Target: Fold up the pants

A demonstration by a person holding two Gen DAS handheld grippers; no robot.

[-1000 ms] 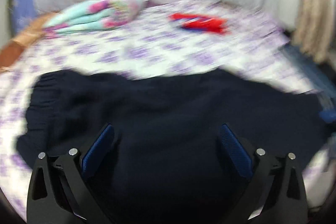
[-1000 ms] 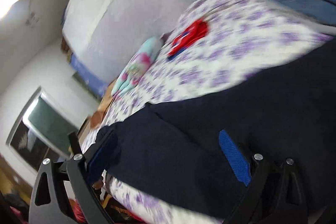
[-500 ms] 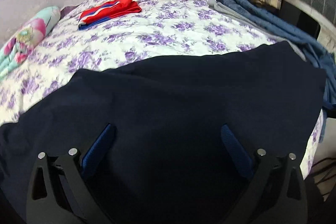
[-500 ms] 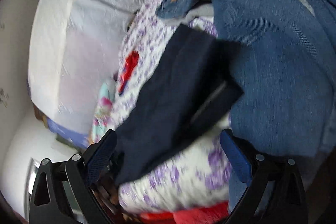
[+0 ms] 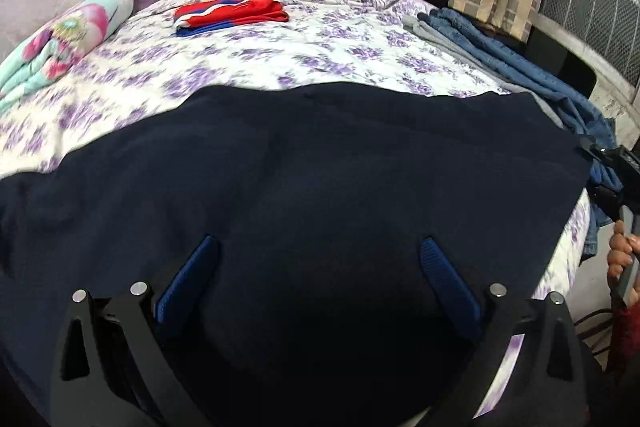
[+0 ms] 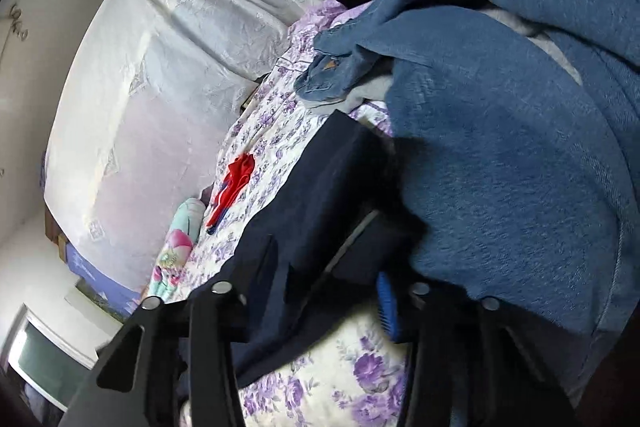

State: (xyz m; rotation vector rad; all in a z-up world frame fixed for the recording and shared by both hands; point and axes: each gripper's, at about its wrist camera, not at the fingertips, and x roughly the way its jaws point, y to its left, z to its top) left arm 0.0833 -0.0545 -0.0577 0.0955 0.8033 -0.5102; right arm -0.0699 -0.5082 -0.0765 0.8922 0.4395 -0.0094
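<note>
Dark navy pants point(image 5: 304, 179) lie spread flat across the near side of the bed. My left gripper point(image 5: 318, 247) is open, hovering just above the middle of the pants with nothing between its blue pads. In the right wrist view the pants point(image 6: 312, 195) show at their right end by the bed's edge. My right gripper point(image 6: 324, 267) has narrowed there with the pants' corner between its fingers. Its left pad is hidden by the cloth. In the left wrist view the right gripper point(image 5: 612, 167) shows at the pants' right edge.
Floral purple bedsheet point(image 5: 320, 39). Folded red and blue garment point(image 5: 232, 13) at the far middle. A pastel pillow point(image 5: 60, 43) at far left. Blue jeans and grey cloth point(image 5: 500, 51) piled along the right edge, close over my right gripper point(image 6: 520, 147).
My left gripper swung right along the pants and has settled over their middle. My right gripper moved to the pants' right corner under the jeans, and its fingers have closed in.
</note>
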